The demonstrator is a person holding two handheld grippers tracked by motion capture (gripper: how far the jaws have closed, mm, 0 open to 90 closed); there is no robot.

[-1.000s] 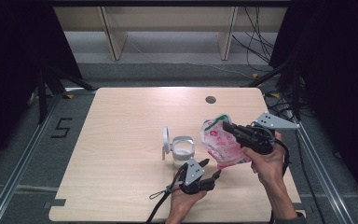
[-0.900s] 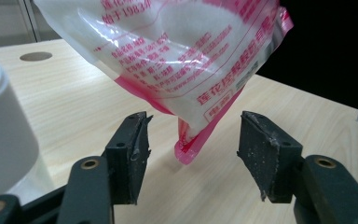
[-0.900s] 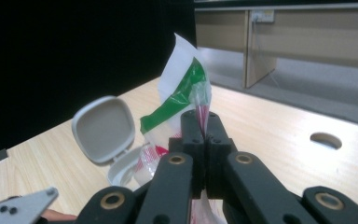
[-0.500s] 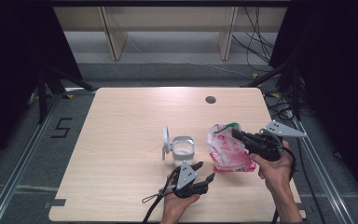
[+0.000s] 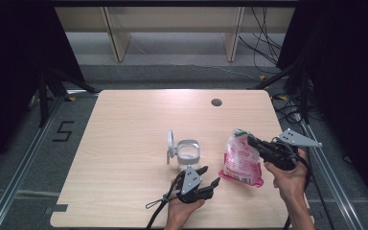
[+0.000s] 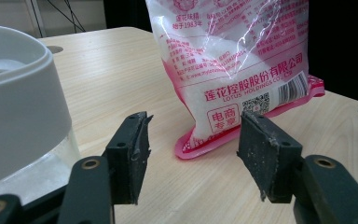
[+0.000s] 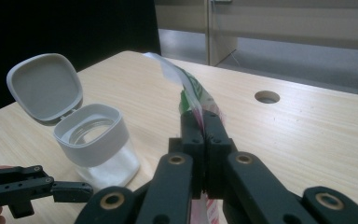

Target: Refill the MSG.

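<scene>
A pink and white bag (image 5: 242, 160) of white granules stands on the wooden table (image 5: 124, 143), right of centre, its bottom edge resting on the top. My right gripper (image 5: 250, 140) is shut on the bag's clear top edge (image 7: 186, 88), jaws pressed together around the film (image 7: 204, 123). A clear jar (image 5: 188, 154) with a grey collar and a flipped-up lid (image 7: 44, 86) stands just left of the bag, white granules in its bottom. My left gripper (image 5: 210, 175) lies low near the front edge, open, with nothing between its jaws (image 6: 193, 149). They point at the bag (image 6: 233, 70), with the jar (image 6: 14, 102) close on their left.
A round cable hole (image 5: 216, 102) sits in the far right part of the table. The table's right edge runs close behind my right hand. Cables (image 5: 268, 28) and shelf legs (image 5: 115, 33) lie on the floor beyond the far edge.
My right gripper has come down and toward the person with the bag, which now rests on the table. The left gripper has barely moved.
</scene>
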